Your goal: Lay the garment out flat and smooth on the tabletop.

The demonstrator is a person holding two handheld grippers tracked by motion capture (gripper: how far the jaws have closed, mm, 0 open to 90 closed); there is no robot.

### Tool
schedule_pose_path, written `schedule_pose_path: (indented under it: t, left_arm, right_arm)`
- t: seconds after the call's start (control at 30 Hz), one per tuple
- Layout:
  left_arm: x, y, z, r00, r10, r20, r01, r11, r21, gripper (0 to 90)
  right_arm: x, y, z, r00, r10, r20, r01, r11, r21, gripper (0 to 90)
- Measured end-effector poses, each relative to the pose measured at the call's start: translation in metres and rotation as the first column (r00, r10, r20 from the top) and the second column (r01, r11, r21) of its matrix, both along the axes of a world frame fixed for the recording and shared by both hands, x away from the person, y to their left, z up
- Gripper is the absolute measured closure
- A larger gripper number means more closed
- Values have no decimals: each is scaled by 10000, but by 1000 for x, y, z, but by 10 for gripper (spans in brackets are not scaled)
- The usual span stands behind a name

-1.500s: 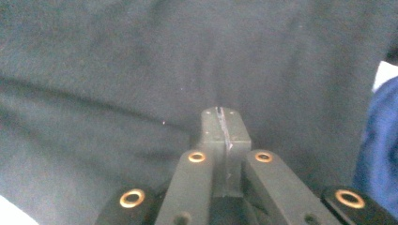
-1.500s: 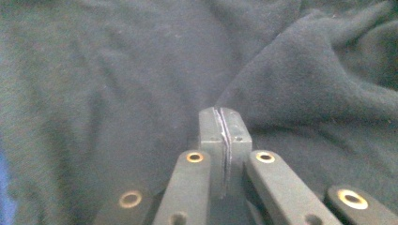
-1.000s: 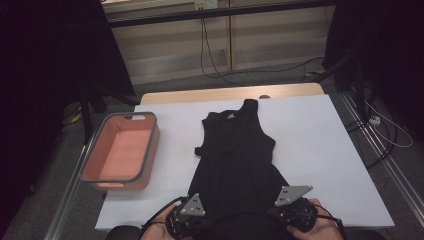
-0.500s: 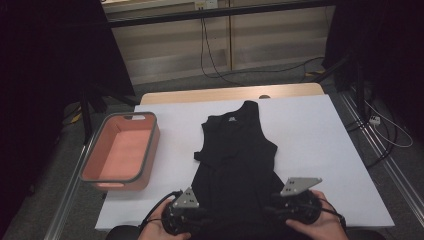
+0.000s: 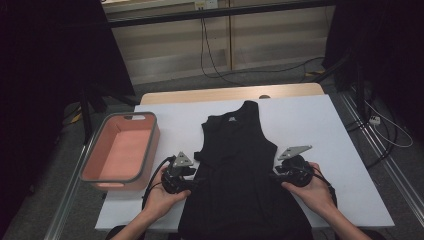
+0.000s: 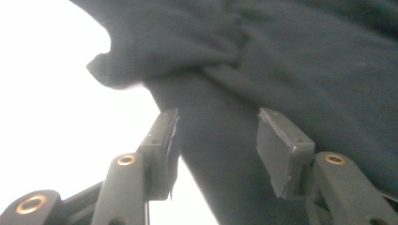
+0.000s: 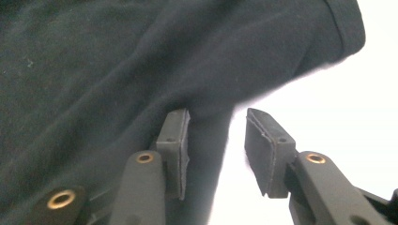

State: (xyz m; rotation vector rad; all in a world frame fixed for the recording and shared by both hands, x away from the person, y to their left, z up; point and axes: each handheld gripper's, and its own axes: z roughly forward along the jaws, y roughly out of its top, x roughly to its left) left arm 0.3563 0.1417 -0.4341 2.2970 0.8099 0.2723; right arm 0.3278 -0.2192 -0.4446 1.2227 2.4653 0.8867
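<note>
- One table (image 5: 345,165), white-topped, with a bare wooden strip (image 5: 200,95) along its far edge.
- One black sleeveless garment (image 5: 240,170) lies flat at the table's centre, neck end toward the far edge and hem hanging over the near edge. A small pale neck label (image 5: 231,119) sits inside the collar; its writing is too small to read.
- One pink bin (image 5: 120,152) with a grey rim stands at the table's left edge, just beside the garment and apart from it.
- Two forearms enter from the bottom of the high view, one hand per gripper, each gripper pointing inward at the garment's side edges.
- Left gripper (image 5: 192,181): level with the table at the garment's left edge, below the armhole. In the left gripper view (image 6: 218,140) the jaws stand apart with a fold of black cloth between them; the pads do not press on it. The jaws have just been opening.
- Right gripper (image 5: 275,176): at the garment's right edge, opposite the left one. In the right gripper view (image 7: 216,145) the jaws are spread, the cloth's edge lying between them, untouched by the outer pad. The jaws have just been closing a little.
</note>
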Motion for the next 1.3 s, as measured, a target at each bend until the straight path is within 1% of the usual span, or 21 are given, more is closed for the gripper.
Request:
schedule_pose_path:
  t: [0.03,0.1,0.17,0.2,0.23,0.27,0.3,0.33,0.37,0.43,0.53,0.7,0.77,0.87,0.93,0.97,1.1,1.13,1.17,1.23,1.3]
  left_arm:
    - [1,1,-2,10000,31,-21,-31,10000,85,545]
    - [0,2,-4,9999,70,-121,-70,10000,-6,571]
    - [-4,-1,-7,9999,-53,-126,56,9997,253,608]
    - [-6,-3,-10,9999,-99,-69,101,9996,265,633]
    - [-6,-5,-9,9998,-146,-95,148,9995,268,655]
    - [-6,-5,-8,9993,-173,-337,179,9997,182,725]
    - [-5,-5,-8,9988,-110,-483,114,9999,66,791]
    - [-5,-5,-9,9981,-114,-607,110,9999,-59,847]
    - [-5,-5,-9,9980,-121,-619,119,9999,-35,885]
    - [-4,-5,-8,9974,-74,-722,69,10000,-72,900]
    - [-6,-3,-6,9978,-90,-651,100,9998,149,900]
    - [-13,6,-3,9971,42,-754,-11,9992,412,900]
    - [-18,10,-1,9977,85,-676,-46,9983,574,900]
    - [-23,16,0,9969,151,-768,-98,9976,689,900]
    - [-27,23,0,9957,324,-873,-268,9975,650,900]
    - [-29,27,1,9950,382,-927,-327,9977,598,900]
    - [-41,33,4,9952,339,-920,-288,9980,562,900]
    - [-43,33,5,9942,218,-1053,-166,9986,500,900]
    - [-44,33,5,9944,181,-1040,-132,9988,470,900]
    - [-47,34,6,9928,109,-1191,-59,9991,424,900]
    - [-51,35,8,9923,32,-1240,1,9996,268,900]
  right_arm:
    - [1,2,0,10000,18,25,-18,10000,-18,627]
    - [1,3,-2,9998,-81,174,79,9999,86,652]
    - [-1,1,-4,9996,-202,220,195,9993,332,686]
    - [-1,0,-4,9994,-273,210,265,9989,374,755]
    - [-1,-1,-4,9997,-208,152,201,9988,449,850]
    - [-2,-1,-4,9999,-120,80,115,9983,575,880]
    - [-2,-1,-4,9998,-110,156,101,9984,559,884]
    - [-3,-1,-4,9999,-60,142,53,9986,524,890]
    - [-3,-2,-3,9999,-34,140,27,9987,514,891]
    - [-3,-4,-3,9999,-44,90,39,9982,597,893]
    - [-6,-9,-3,9998,-155,81,150,9984,548,896]
    - [-12,-20,1,9992,-392,122,390,9991,177,899]
    - [-14,-25,2,9987,-486,143,485,9988,111,899]
    - [-23,-35,3,9977,-661,140,661,9978,-23,899]
    - [-29,-44,4,9963,-837,192,840,9964,-149,900]
    - [-32,-48,4,9952,-961,169,963,9953,-111,900]
    - [-42,-60,7,9917,-1259,254,1269,9911,-410,900]
    - [-44,-62,8,9918,-1250,281,1262,9910,-450,900]
    - [-46,-63,9,9909,-1319,275,1331,9899,-481,900]
    - [-49,-65,11,9899,-1400,240,1410,9890,-438,899]
    - [-51,-65,12,9896,-1423,220,1429,9893,-305,862]
